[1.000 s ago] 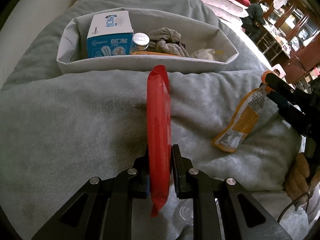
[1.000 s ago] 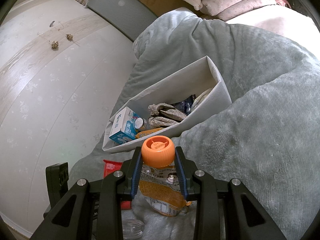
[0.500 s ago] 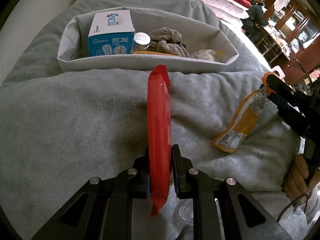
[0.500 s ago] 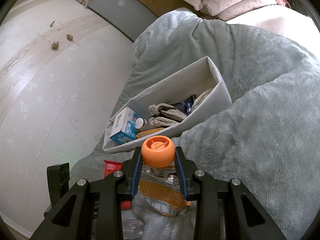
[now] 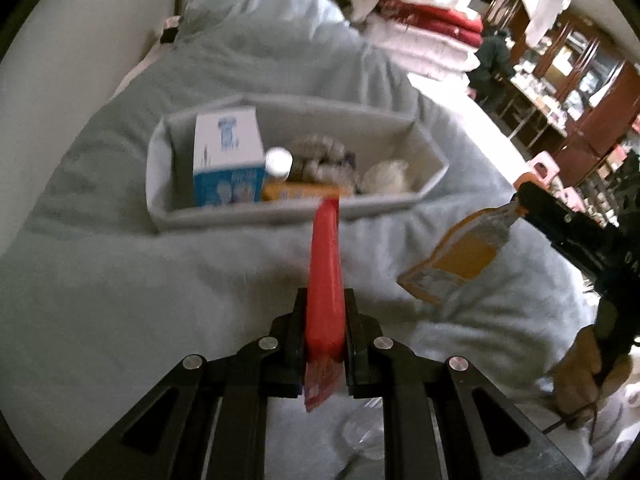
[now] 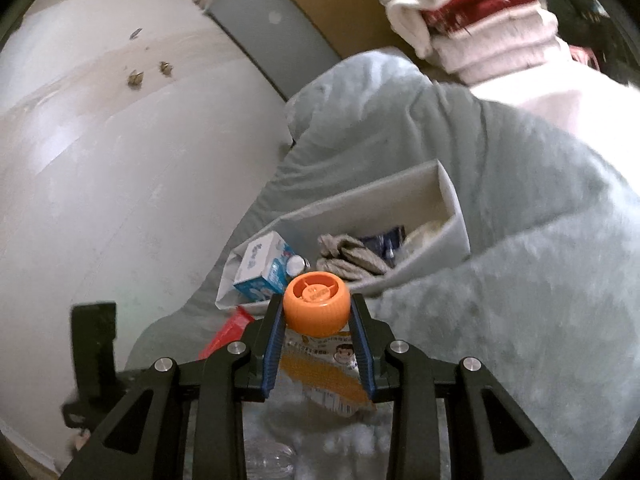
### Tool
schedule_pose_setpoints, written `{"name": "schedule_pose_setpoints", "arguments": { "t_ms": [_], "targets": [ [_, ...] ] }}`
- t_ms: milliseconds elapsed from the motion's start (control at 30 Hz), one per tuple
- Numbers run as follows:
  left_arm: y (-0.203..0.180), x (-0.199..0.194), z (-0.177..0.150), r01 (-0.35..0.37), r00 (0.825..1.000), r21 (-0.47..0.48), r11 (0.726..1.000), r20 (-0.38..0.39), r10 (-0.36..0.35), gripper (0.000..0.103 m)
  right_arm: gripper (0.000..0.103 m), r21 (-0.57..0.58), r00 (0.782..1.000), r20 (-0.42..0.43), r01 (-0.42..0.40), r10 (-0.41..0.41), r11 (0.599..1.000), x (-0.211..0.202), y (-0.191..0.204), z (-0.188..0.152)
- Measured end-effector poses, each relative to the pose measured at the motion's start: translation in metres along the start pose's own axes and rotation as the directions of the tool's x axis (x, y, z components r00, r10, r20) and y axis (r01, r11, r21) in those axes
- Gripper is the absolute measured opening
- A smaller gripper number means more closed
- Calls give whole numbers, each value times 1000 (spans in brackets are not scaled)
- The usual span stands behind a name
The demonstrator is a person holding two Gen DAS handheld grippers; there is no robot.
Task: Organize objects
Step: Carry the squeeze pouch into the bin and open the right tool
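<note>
**Both tongs loaded, near the bin**

Grey blanket (image 5: 120, 280) covered the bed. Grey fabric bin (image 5: 424, 160) sat on it, holding a blue-white carton (image 5: 228, 164) and rolled socks (image 6: 352, 256). Left gripper (image 5: 325, 320) was clamped on a red packet (image 5: 325, 264), edge-up. Right gripper (image 6: 316, 320) was closed on the orange cap (image 6: 316, 304) of a pouch (image 5: 460, 256), hanging clear of the blanket.

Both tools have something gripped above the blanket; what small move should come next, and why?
Probably carry the red packet, clamped in the left tool, forward over the grey bin. It points straight at the bin, which has free space at its right end.
</note>
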State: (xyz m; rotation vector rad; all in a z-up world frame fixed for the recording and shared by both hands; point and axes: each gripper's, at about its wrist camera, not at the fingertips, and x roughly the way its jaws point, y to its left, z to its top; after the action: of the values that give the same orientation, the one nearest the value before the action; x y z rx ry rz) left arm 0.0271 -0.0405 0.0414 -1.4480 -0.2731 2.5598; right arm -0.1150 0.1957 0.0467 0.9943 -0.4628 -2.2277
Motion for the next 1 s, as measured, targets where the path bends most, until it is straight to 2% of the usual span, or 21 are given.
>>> {"name": "schedule_pose_setpoints", "arguments": {
  "t_ms": [133,267,367,500,600,667,733,767,833,900,1000],
  "targets": [
    [-1,-10,25,2,999,4,1000,39,-2,12,31,-31,999,43,-4,5,1000,-12,16,22],
    [-5,-13,64,3,995,32,999,96,-6,10,30,-57,996,93,-8,14,998,-20,26,53],
    [-7,-3,93,28,995,26,999,97,-30,9,31,-77,993,115,36,-27,996,-12,30,76],
    [-11,8,112,21,997,36,999,77,-24,8,31,-80,991,108,84,-75,993,14,28,100],
    [-14,9,107,60,997,62,996,49,-64,9,30,-115,985,105,145,-133,983,39,28,110],
    [-16,10,96,76,996,124,989,35,-81,17,30,-155,975,128,203,-184,967,57,27,110],
    [-18,13,83,62,998,207,976,5,-65,40,30,-178,963,139,253,-230,951,72,22,107],
    [-18,16,74,43,999,254,966,-6,-43,42,31,-191,956,120,287,-268,939,84,17,103],
    [-14,20,59,19,1000,308,951,-18,-14,42,31,-220,947,45,321,-319,921,104,8,94],
    [-6,23,50,24,999,318,948,-34,-14,43,32,-241,941,-63,308,-331,920,121,-4,74],
    [9,32,37,17,998,324,946,-67,5,43,33,-214,939,-103,302,-328,929,121,-14,51]
  ]
}}
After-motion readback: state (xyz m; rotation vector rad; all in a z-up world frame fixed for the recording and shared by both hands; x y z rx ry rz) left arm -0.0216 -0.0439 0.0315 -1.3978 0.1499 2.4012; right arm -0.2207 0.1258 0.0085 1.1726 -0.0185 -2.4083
